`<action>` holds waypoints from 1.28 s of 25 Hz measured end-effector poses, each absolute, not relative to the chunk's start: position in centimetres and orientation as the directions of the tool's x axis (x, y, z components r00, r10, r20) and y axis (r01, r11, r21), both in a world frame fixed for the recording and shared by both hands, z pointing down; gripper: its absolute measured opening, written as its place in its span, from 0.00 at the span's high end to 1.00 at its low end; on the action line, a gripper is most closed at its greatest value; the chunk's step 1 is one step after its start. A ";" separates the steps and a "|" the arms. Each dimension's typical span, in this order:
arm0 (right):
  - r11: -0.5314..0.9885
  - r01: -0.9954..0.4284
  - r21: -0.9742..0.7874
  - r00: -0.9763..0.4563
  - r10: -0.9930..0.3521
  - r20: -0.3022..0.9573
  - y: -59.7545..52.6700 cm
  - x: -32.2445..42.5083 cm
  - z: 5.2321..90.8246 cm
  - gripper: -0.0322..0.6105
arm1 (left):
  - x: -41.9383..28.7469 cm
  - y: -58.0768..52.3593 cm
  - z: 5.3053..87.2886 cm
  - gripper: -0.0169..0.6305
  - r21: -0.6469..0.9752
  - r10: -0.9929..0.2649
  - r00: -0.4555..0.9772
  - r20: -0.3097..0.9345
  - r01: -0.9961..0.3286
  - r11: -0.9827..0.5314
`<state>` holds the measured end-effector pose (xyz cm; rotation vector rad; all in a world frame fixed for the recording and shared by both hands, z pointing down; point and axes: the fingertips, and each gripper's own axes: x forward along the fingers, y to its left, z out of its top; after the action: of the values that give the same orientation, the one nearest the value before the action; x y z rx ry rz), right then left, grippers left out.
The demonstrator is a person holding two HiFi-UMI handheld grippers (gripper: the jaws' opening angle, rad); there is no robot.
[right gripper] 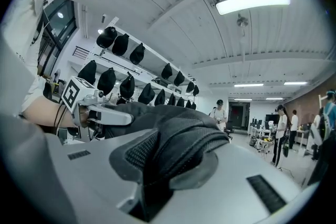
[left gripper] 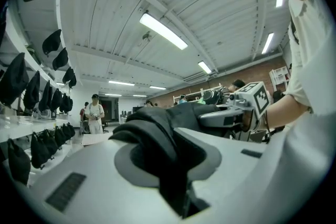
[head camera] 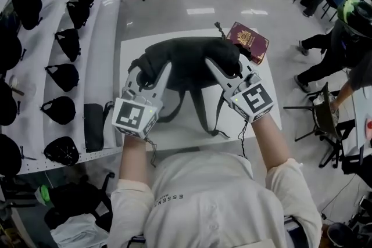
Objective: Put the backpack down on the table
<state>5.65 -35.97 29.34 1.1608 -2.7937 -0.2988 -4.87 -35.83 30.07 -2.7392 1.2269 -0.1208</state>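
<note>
Matt black woven cloth makes up the backpack (head camera: 186,61), and its strap (right gripper: 181,144) shows a rough, grainy weave at close range. The left gripper (head camera: 150,72) and right gripper (head camera: 228,69) clamping it are smooth, matt pale-grey plastic with darker grey pads (left gripper: 128,168). The table (head camera: 256,116) has a smooth white top with a faint sheen. The book (head camera: 249,40) has a maroon cover with gilt print. The glossy floor (head camera: 197,6) mirrors the ceiling lights.
</note>
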 end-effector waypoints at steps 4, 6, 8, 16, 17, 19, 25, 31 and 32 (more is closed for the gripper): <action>0.695 -0.678 0.240 -0.714 -0.700 0.012 -39.9 5.0 29.7 0.80 | -5.5 -39.7 30.6 0.85 -0.160 -0.756 0.654 -0.010 -0.748 -0.645; 0.701 -0.671 0.242 -0.719 -0.695 0.019 -41.8 4.8 30.4 0.80 | -5.6 -41.5 31.3 0.85 -0.154 -0.757 0.653 -0.009 -0.749 -0.644; 0.706 -0.667 0.236 -0.722 -0.691 0.025 -43.6 4.6 31.4 0.80 | -5.8 -43.2 32.4 0.85 -0.142 -0.757 0.653 0.002 -0.749 -0.647; 0.710 -0.681 0.179 -0.713 -0.699 0.061 -49.0 3.9 35.9 0.80 | -6.7 -48.5 36.5 0.85 -0.124 -0.765 0.642 0.050 -0.756 -0.642; 0.708 -0.684 0.175 -0.710 -0.701 0.061 -49.4 4.0 36.3 0.80 | -6.6 -48.9 36.9 0.85 -0.122 -0.766 0.640 0.052 -0.758 -0.641; 0.709 -0.683 0.176 -0.712 -0.700 0.057 -49.9 3.9 36.8 0.80 | -6.5 -49.4 37.3 0.85 -0.107 -0.766 0.640 0.060 -0.759 -0.642; 0.713 -0.680 0.169 -0.711 -0.698 0.084 -49.7 3.8 38.0 0.80 | -6.7 -49.2 38.2 0.85 -0.094 -0.768 0.637 0.066 -0.762 -0.641; 0.694 -0.711 0.118 -0.677 -0.720 0.152 -48.0 4.3 39.7 0.80 | -6.7 -47.5 39.9 0.85 -0.038 -0.772 0.628 0.102 -0.773 -0.634; 0.694 -0.712 0.103 -0.681 -0.719 0.139 -47.7 4.2 39.9 0.80 | -6.7 -47.2 40.1 0.85 -0.028 -0.771 0.628 0.105 -0.773 -0.634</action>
<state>4.20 -47.67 39.86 1.1651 -2.7338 -0.0607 -6.69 -47.17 40.11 -2.8524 1.3530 -0.1683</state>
